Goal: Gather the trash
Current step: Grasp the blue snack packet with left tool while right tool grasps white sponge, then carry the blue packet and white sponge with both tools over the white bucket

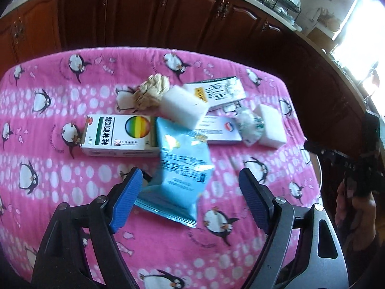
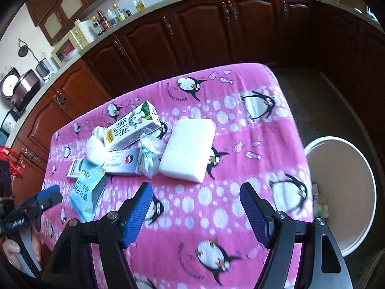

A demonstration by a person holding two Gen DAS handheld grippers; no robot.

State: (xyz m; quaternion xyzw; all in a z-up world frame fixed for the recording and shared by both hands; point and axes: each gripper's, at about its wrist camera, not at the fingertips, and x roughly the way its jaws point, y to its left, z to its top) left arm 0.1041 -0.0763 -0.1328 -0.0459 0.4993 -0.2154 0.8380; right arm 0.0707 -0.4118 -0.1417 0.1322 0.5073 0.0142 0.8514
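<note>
Left wrist view: left tongs (image 1: 190,200) spread wide, gripping nothing, a blue pouch (image 1: 179,168) lying between the pads on the pink penguin cloth of the desk (image 1: 48,168). Beyond it, a rainbow-marked box (image 1: 120,136), crumpled paper (image 1: 150,90), a white sponge (image 1: 184,104), a carton (image 1: 216,91), a flat box (image 1: 220,130), a plastic wad (image 1: 249,126), a second sponge (image 1: 272,125). Right wrist view: right tongs (image 2: 196,213) wide apart, empty, over bare cloth near the big sponge (image 2: 187,149). Bin (image 2: 341,183) on the floor, right of the desk, some scraps inside.
</note>
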